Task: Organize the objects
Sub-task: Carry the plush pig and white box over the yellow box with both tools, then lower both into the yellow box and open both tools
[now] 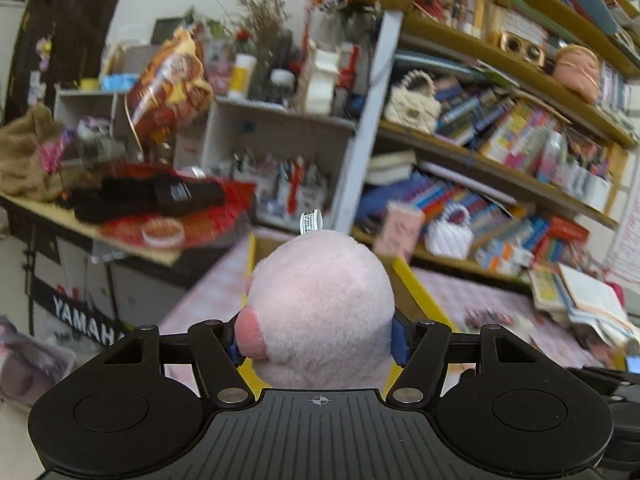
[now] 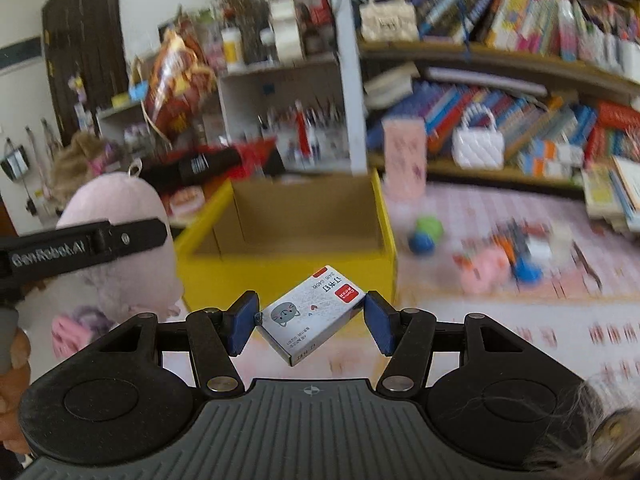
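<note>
My left gripper (image 1: 318, 338) is shut on a round pink plush toy (image 1: 320, 300) with a white tag on top; the toy fills the space between the blue pads and hides the box behind it. In the right wrist view the same plush (image 2: 116, 216) hangs at the left, clamped by a black finger (image 2: 100, 240) of the left gripper. My right gripper (image 2: 310, 322) is shut on a small white staple box (image 2: 312, 312) with a grey cat face, held tilted between the blue pads. Just beyond it stands an open yellow cardboard box (image 2: 288, 272), with nothing visible inside.
Pink checked cloth covers the table (image 2: 500, 320). On it lie a green and blue ball pair (image 2: 424, 236) and a blurred heap of small toys (image 2: 516, 256). Bookshelves (image 1: 520, 140) packed with books and white handbags rise behind. A cluttered side desk (image 1: 120, 216) stands left.
</note>
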### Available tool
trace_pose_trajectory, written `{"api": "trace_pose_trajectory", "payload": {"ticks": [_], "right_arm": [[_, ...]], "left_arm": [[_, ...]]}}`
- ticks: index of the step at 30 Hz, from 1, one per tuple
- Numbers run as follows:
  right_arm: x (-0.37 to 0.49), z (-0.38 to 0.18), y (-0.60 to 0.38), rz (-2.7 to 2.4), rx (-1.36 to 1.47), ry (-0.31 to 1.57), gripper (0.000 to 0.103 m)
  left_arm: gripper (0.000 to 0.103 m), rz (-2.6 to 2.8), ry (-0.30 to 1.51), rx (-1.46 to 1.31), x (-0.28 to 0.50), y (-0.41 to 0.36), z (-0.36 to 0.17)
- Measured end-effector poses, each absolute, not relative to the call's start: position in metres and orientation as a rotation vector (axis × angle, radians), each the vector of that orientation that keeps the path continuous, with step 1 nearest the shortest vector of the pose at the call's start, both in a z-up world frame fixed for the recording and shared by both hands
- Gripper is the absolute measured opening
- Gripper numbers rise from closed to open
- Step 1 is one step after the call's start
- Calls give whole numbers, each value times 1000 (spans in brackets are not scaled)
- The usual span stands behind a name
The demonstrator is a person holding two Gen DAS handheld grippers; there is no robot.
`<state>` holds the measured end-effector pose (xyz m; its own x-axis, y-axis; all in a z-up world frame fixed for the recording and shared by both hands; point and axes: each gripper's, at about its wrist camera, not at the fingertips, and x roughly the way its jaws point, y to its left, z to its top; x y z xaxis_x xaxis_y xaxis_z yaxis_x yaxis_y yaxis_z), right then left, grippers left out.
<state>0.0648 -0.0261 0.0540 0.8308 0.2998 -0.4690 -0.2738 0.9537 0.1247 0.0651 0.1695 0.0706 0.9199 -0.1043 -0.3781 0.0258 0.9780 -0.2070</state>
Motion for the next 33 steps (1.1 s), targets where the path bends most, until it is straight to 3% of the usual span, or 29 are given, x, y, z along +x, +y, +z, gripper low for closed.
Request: {"api": "trace_pose_trajectory", "payload": {"ticks": [17,33], "right_arm": [[176,51,-8,408,-2,532,55],[220,26,-6,514,-111,599,55]], "left_arm": [[64,37,464,-136,149,158,49],[64,52,508,-167,192,141,40]]}}
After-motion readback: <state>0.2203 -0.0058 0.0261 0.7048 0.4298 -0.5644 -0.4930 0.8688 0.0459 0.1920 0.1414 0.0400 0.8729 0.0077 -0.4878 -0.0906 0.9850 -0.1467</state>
